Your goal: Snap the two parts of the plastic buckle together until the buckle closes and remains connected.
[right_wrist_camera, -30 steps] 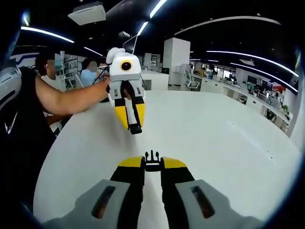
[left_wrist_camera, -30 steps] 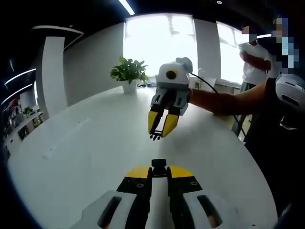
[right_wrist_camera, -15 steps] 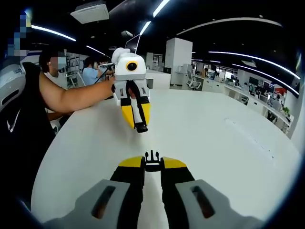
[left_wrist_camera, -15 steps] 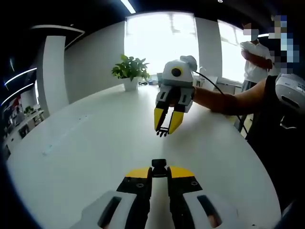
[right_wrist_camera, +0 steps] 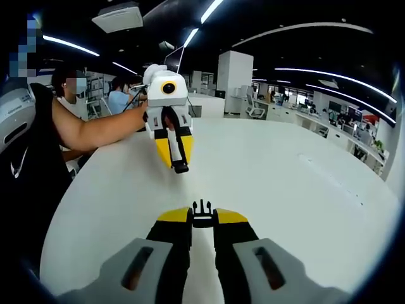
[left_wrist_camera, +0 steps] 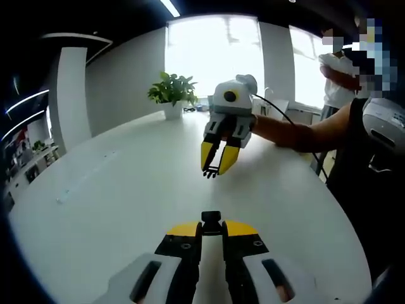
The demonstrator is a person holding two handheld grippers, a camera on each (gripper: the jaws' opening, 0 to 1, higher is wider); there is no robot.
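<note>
The buckle is in two black halves, held apart in the air over a white table [left_wrist_camera: 107, 190]. My left gripper [left_wrist_camera: 211, 227] is shut on the socket half [left_wrist_camera: 211, 219], which sticks out past its yellow tips. Facing it from beyond, my right gripper [left_wrist_camera: 215, 166] pinches the pronged half [left_wrist_camera: 212, 172]. In the right gripper view, my right gripper [right_wrist_camera: 202, 218] is shut on the pronged half [right_wrist_camera: 202, 210]. There the left gripper [right_wrist_camera: 174, 161] points back at it with the socket half [right_wrist_camera: 180, 168] at its tip. A clear gap separates the halves.
A potted plant [left_wrist_camera: 171, 95] stands at the table's far edge by bright windows. The person's bare arm [left_wrist_camera: 297, 134] reaches in from the right, and another person [left_wrist_camera: 338, 73] stands behind. Seated people [right_wrist_camera: 118, 95] are beyond the table [right_wrist_camera: 304, 183].
Over the last half second the right gripper drifted slightly left and down in the left gripper view. The left gripper shifted a little left in the right gripper view. Both grips are unchanged.
</note>
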